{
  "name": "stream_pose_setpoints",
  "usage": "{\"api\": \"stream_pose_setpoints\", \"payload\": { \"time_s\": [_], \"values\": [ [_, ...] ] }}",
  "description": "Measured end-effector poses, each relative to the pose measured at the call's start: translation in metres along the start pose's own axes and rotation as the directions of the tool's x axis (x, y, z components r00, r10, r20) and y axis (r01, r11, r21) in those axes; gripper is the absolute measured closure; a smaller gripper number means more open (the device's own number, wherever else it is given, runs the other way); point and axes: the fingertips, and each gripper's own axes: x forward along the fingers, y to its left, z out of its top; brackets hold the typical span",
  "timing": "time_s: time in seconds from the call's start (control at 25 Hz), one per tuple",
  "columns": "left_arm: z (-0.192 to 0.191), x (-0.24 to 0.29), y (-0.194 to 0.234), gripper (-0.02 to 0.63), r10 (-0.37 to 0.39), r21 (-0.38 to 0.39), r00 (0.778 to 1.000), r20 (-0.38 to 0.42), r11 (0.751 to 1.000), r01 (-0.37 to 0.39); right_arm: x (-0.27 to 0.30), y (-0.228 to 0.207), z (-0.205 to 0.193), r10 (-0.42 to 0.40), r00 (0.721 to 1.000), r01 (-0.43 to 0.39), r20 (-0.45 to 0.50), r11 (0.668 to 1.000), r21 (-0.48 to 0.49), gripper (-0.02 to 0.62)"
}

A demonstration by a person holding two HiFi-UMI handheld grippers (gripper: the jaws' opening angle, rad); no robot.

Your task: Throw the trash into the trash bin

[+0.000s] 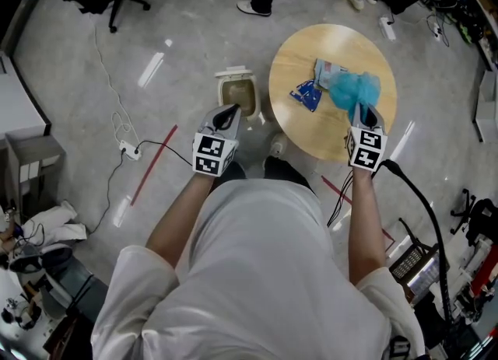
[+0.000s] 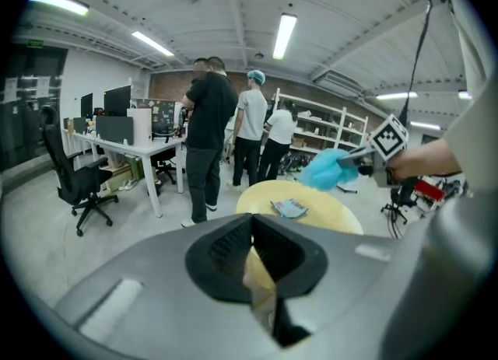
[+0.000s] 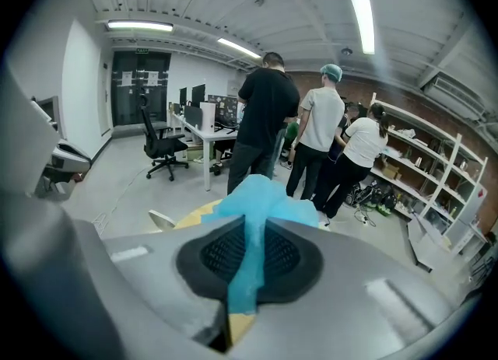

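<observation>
right gripper: jaws clamped on a crumpled blue wad, held clear above the round wooden table, probably for carrying | left gripper: jaws together, empty, above the open trash bin on the floor beside the table | blue wrappers: on the table, not yet binned

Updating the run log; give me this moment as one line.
right gripper: shut on blue wad above table | left gripper: shut, empty | trash bin: open | wrappers: on table
</observation>
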Motion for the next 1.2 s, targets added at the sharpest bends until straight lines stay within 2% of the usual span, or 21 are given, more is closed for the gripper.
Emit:
{"api": "stream_pose_setpoints", "payload": {
  "time_s": [0.6, 1.2],
  "values": [
    [-0.027, -0.057, 0.063, 0.602, 0.098, -0.053, 0.995, 0.010, 0.994, -0.097, 0.021, 0.119, 0.025, 0.165, 0.986, -0.164, 0.003, 0.985, -0.053, 0.581],
    [-0.059, -0.100, 0.120, 0.601, 0.205, -0.120, 0.979, -0.001, 0.972, -0.204, 0.043, 0.219, 0.038, 0.324, 0.946, -0.324, -0.027, 0.936, -0.134, 0.581]
  ]
}}
